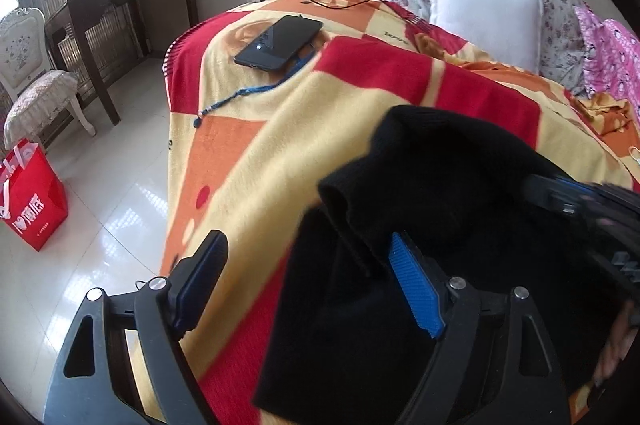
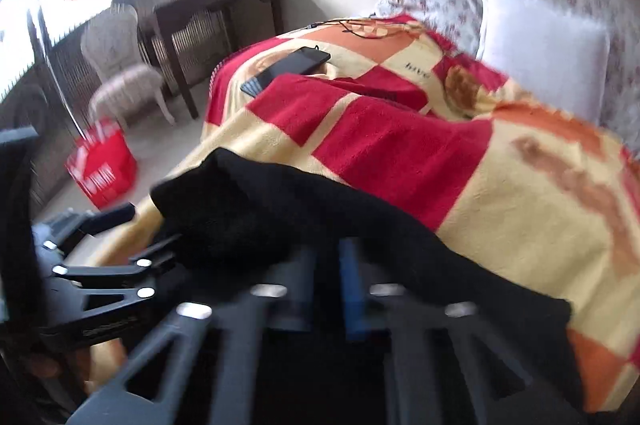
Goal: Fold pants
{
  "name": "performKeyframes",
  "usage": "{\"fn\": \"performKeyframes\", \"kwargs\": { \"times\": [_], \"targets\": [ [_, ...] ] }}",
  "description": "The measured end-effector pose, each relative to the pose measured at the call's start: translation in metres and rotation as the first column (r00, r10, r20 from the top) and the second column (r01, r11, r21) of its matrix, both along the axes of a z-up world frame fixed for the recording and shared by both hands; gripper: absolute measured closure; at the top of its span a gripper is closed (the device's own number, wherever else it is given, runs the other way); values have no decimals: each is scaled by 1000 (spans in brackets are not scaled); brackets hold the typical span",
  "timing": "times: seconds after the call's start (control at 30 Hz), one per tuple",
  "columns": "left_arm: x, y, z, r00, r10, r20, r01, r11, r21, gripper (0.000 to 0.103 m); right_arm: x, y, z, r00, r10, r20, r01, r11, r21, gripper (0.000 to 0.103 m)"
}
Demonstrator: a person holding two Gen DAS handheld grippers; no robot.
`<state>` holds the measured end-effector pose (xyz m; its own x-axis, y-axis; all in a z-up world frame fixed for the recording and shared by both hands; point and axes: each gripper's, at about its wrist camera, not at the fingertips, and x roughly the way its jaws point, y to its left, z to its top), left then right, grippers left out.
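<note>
Pants (image 1: 420,217), black, lie bunched at the near edge of the bed (image 1: 248,161), on the checked blanket, with one folded-over flap standing up toward the middle. Phone (image 1: 280,43) and its cable sit well apart, near the far left corner; keep the fabric clear of them.

Your left gripper (image 1: 316,289) is wide open. Its right finger (image 1: 416,289) rests against the black cloth; the left one hangs over bare blanket, so nothing is pinched there.

Your right gripper (image 2: 326,289) reads as closed, fingers drawn together, with black cloth running over and around them. The view is blurred, so whether a layer is actually caught between the pads you cannot confirm.

Judgement: you are taking hold for a fold.

- Slide the left gripper sideways until the pants' edge sits between both fingers, then close.
- Catch every layer at the edge, not just the top one.
- Check the right hold with a gentle lift before pulling.
- Lift both sides level, so the fold lands square on the blanket.
</note>
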<state>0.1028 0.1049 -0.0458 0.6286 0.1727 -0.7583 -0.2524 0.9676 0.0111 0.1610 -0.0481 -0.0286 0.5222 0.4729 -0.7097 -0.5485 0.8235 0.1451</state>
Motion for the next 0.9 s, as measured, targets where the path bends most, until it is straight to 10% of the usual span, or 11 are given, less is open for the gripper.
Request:
{"fn": "performKeyframes", "kwargs": {
  "times": [0.3, 0.73, 0.83, 0.9],
  "targets": [
    [-3, 32, 19, 998, 61, 35, -60, 998, -17, 20, -61, -29, 38, 996, 93, -6, -90, 984, 156, 96],
    [-78, 68, 31, 987, 143, 76, -141, 990, -31, 20, -125, -18, -24, 970, 189, -154, -179, 981, 75, 96],
    [-80, 53, 38, 988, 118, 97, -114, 992, -44, 20, -124, -24, -21, 975, 164, -149, -150, 983, 102, 90],
    [-79, 38, 39, 992, 79, 103, -74, 996, -52, 20, -128, -28, -18, 978, 141, -156, -126, 986, 105, 67]
  ]
}}
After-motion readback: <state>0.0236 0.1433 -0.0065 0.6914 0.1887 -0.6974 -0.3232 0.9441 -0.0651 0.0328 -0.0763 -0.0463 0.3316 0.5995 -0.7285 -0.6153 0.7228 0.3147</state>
